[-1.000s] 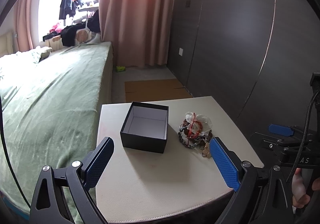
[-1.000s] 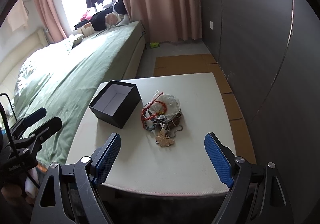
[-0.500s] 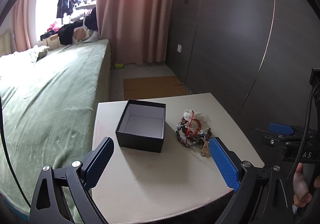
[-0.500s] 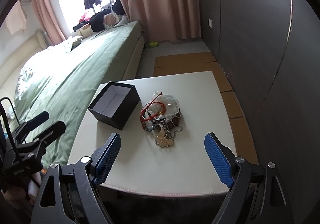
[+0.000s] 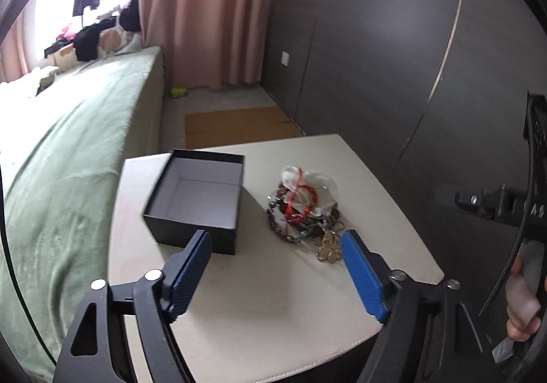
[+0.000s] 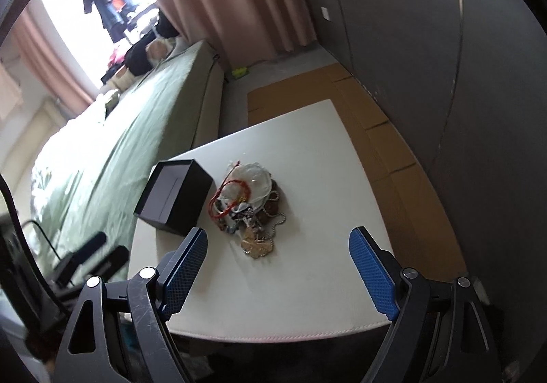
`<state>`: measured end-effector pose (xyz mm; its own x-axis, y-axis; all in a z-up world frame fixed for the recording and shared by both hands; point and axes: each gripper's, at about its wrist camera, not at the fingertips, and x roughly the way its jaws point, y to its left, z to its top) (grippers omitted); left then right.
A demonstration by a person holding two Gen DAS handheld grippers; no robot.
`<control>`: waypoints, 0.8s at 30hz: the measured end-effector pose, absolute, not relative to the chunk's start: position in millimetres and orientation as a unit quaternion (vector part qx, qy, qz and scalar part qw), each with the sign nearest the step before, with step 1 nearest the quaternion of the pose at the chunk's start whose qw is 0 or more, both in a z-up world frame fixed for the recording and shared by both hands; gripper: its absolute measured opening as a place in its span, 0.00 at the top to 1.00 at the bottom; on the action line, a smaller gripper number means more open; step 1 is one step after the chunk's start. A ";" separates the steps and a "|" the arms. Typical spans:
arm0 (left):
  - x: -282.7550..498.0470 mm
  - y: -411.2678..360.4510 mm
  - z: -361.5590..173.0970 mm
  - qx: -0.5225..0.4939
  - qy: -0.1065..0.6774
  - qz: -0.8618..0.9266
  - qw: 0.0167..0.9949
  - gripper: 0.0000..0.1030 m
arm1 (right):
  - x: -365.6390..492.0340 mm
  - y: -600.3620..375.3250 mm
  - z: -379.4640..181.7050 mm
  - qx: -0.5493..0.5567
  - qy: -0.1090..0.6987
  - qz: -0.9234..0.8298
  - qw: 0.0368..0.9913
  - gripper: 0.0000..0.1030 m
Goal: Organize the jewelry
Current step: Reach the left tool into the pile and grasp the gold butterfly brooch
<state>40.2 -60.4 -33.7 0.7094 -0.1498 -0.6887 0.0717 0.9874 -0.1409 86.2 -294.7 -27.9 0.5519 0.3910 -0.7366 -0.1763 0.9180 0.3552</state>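
Observation:
An open black box with a pale lining stands empty on the white table. Right of it lies a tangled pile of jewelry: a red cord bracelet, a clear plastic bag, metal chains and a gold pendant. My left gripper hovers over the near side of the table, its jaws closing with nothing between them. My right gripper hangs open just short of the pendant, holding nothing.
A bed with a green cover runs along the table's left side. Dark wall panels stand to the right, pink curtains at the back. Flattened cardboard lies on the floor beyond the table. A person's hand holds the right gripper's handle.
Both grippers have moved forward and down toward the table, so box and jewelry look larger. The left jaws have narrowed. The right view has rolled and now tilts.

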 end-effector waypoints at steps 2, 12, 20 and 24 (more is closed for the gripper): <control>46.6 -69.3 -38.8 -0.046 0.383 -0.068 0.920 0.31 | 90.4 -299.1 -30.9 0.131 0.448 0.159 0.870 0.17; 78.4 -98.8 -74.7 -0.039 0.425 -0.089 0.900 0.39 | 107.5 -314.2 -40.9 0.149 0.461 0.153 0.861 0.18; 104.7 -122.9 -100.5 -0.027 0.445 -0.092 0.890 0.39 | 124.7 -328.2 -59.2 0.145 0.486 0.130 0.852 0.18; 110.3 -138.8 -110.9 -0.004 0.456 -0.089 0.886 0.39 | 133.1 -336.1 -66.4 0.151 0.494 0.122 0.848 0.18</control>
<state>110.3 -138.8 -110.9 0.5684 -0.1622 -0.8066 0.1544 0.9840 -0.0891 133.1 -336.1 -66.4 0.4828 0.3555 -0.8003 -0.0569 0.9247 0.3764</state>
